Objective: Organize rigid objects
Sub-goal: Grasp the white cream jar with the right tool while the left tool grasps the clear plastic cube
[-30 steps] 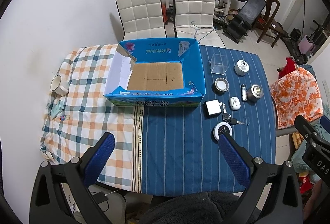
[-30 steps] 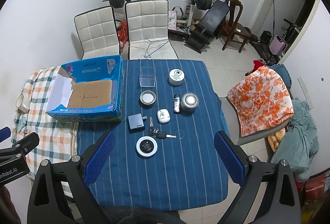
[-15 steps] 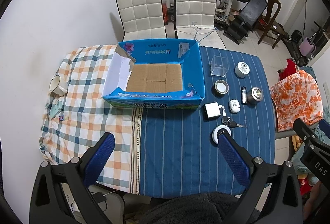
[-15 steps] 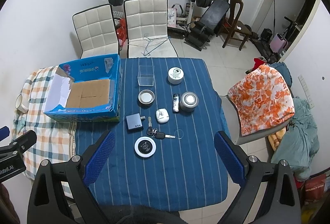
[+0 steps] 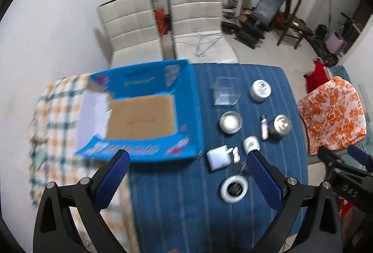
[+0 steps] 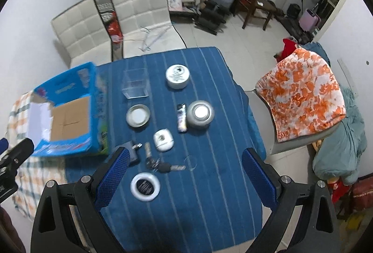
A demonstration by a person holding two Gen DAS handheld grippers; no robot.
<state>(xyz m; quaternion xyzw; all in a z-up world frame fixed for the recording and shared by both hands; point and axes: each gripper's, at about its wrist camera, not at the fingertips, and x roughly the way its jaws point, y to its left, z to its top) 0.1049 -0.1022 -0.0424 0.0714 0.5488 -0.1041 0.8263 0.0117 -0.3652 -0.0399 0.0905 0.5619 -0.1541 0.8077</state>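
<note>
Both claws lower, nearer table | left claw (image 5: 187, 171) empty | right claw (image 6: 184, 170) empty

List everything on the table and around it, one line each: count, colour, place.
cardboard box: 1, blue, table left, open, nothing inside
clear box: 1, transparent, far middle
white jar: 1, far right
metal tin: 1, silver, centre
silver can: 1, right
small bottle: 1, dark, beside the can
white case: 1, centre
grey block: 1, near the box
keys: 1 bunch, dark
round disc: 1, white and black, nearest
chairs: 2, white, behind the table
left gripper: open
right gripper: open
</note>
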